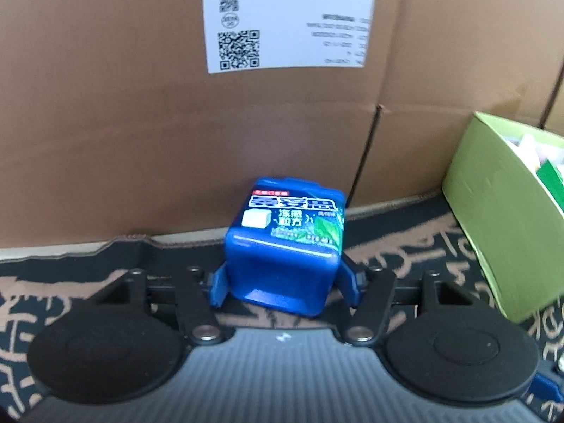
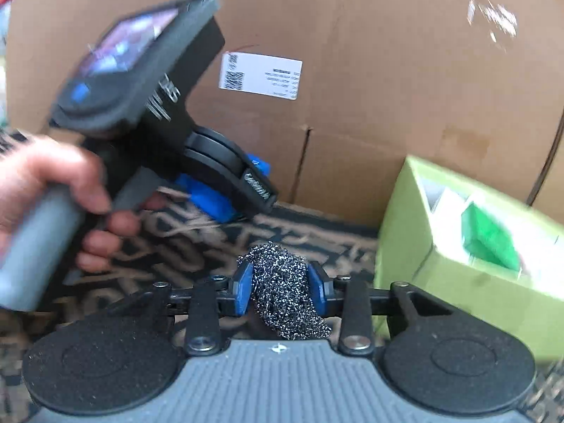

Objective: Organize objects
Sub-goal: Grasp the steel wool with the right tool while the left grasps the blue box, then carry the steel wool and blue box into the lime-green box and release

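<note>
Left wrist: blue bottle point(image 1: 285, 246) between fingers point(image 1: 218, 289) (touching).

Left tool point(image 1: 282, 282) and right tool point(image 2: 280, 287) each clamped on something; a hand point(image 2: 46, 190) grips the left handle

We look from the left gripper, angled down and close, at a cardboard box point(image 1: 141, 123) wall. From the right gripper we face the same wall from farther back. Both views share its white label point(image 1: 285, 28) and the green box point(image 2: 458, 239) at right.
</note>
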A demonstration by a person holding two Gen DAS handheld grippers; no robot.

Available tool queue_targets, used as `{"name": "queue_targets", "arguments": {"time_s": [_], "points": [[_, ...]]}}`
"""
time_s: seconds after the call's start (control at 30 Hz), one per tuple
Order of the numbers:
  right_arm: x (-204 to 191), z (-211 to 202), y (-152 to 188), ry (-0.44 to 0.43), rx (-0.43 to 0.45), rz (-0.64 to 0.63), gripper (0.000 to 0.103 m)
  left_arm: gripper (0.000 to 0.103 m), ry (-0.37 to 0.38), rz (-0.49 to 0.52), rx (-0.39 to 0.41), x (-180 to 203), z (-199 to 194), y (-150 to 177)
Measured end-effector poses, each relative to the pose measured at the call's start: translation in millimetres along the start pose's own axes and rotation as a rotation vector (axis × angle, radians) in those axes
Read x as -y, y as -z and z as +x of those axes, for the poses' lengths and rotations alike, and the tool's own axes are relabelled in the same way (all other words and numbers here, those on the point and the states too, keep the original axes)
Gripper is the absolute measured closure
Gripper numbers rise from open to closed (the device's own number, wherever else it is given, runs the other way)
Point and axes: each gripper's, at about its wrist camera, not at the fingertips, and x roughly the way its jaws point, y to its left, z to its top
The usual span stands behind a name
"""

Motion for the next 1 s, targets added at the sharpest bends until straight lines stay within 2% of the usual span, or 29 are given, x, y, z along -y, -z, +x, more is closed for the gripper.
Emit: {"name": "queue_targets", "arguments": {"time_s": [0.2, 0.33, 0.37, 0.4, 0.43, 0.5, 0.57, 0.63, 0.7, 0.77, 0.8, 0.87, 1.0], "points": [[9.9, -54.1, 23.9, -0.164, -0.067, 0.183, 0.065, 0.043, 0.04, 0.047, -0.022, 3.6, -44.0, 37.4], [7.6, -85.3, 45.5, -0.155, -0.084, 0.189, 0.063, 0.043, 0.068, 0.064, -0.046, -1.1, -78.0, 71.1], [7.1, -89.9, 49.6, -0.153, -0.083, 0.19, 0.062, 0.043, 0.068, 0.073, -0.05, -6.3, -78.1, 70.2], [6.4, -91.5, 52.4, -0.155, -0.078, 0.187, 0.059, 0.039, 0.064, 0.08, -0.044, -9.2, -83.4, 75.0], [5.8, -91.2, 54.3, -0.151, -0.073, 0.183, 0.057, 0.029, 0.054, 0.09, -0.034, -6.0, -86.3, 77.0], [3.0, -89.9, 56.7, -0.138, -0.075, 0.186, 0.052, 0.017, 0.018, 0.107, -0.006, -2.1, -91.7, 75.3], [2.8, -90.8, 58.9, -0.139, -0.071, 0.195, 0.049, 0.017, 0.001, 0.117, 0.001, -2.0, -97.9, 74.2], [4.1, -93.4, 62.8, -0.137, -0.066, 0.199, 0.042, 0.017, 0.003, 0.116, -0.003, 0.5, -93.2, 71.8], [5.3, -96.1, 67.4, -0.125, -0.069, 0.2, 0.042, 0.017, -0.012, 0.116, -0.004, -0.1, -90.5, 71.0], [5.4, -94.7, 71.0, -0.124, -0.075, 0.208, 0.042, 0.02, -0.024, 0.114, -0.012, -1.9, -85.5, 71.5], [5.0, -92.8, 72.4, -0.129, -0.074, 0.21, 0.044, 0.026, -0.018, 0.111, -0.022, -2.3, -82.3, 71.3], [4.2, -88.4, 74.8, -0.141, -0.09, 0.217, 0.06, 0.041, 0.01, 0.104, -0.044, -3.4, -79.3, 72.0], [4.0, -90.1, 77.1, -0.155, -0.082, 0.223, 0.068, 0.045, 0.011, 0.136, -0.045, 1.4, -83.8, 75.9]]}}
